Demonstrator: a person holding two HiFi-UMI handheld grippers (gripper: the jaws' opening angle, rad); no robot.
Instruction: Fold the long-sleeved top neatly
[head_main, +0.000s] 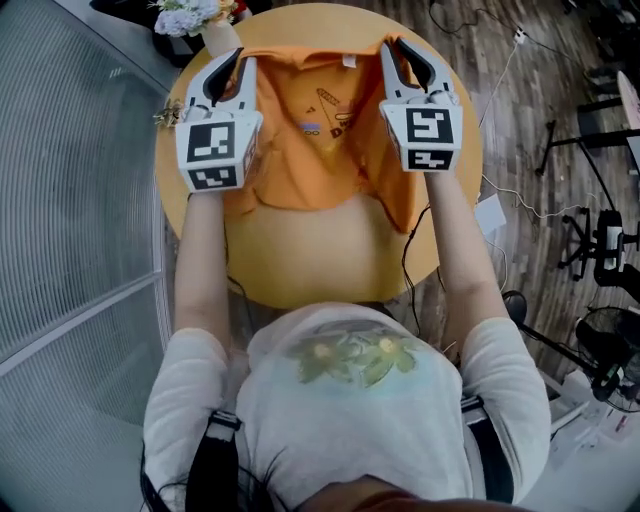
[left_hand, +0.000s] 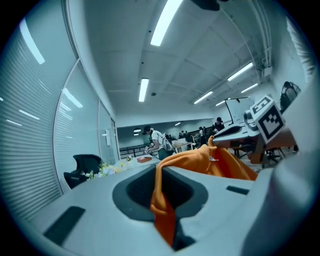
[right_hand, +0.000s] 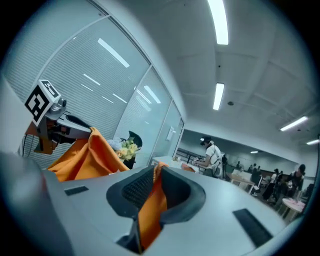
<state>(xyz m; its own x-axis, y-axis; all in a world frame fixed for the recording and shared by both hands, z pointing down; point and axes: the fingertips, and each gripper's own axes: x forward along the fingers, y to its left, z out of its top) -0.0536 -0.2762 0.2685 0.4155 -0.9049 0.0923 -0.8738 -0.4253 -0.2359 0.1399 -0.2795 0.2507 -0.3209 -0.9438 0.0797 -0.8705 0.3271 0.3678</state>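
Note:
An orange long-sleeved top (head_main: 320, 130) hangs spread between my two grippers over the round wooden table (head_main: 310, 265), its lower part draping onto the tabletop. My left gripper (head_main: 240, 58) is shut on the top's left shoulder; orange cloth (left_hand: 162, 200) is pinched between its jaws. On the other side my right gripper (head_main: 392, 46) is shut on the right shoulder, with cloth (right_hand: 150, 210) clamped in its jaws. Each gripper view shows the other gripper holding its corner of the top (left_hand: 220, 160) (right_hand: 85, 155). Both point level, away from me.
A bunch of flowers (head_main: 195, 15) stands at the table's far left edge. Cables (head_main: 520, 200) and equipment stands (head_main: 600, 240) lie on the wooden floor to the right. A glass partition (head_main: 70, 200) runs along the left.

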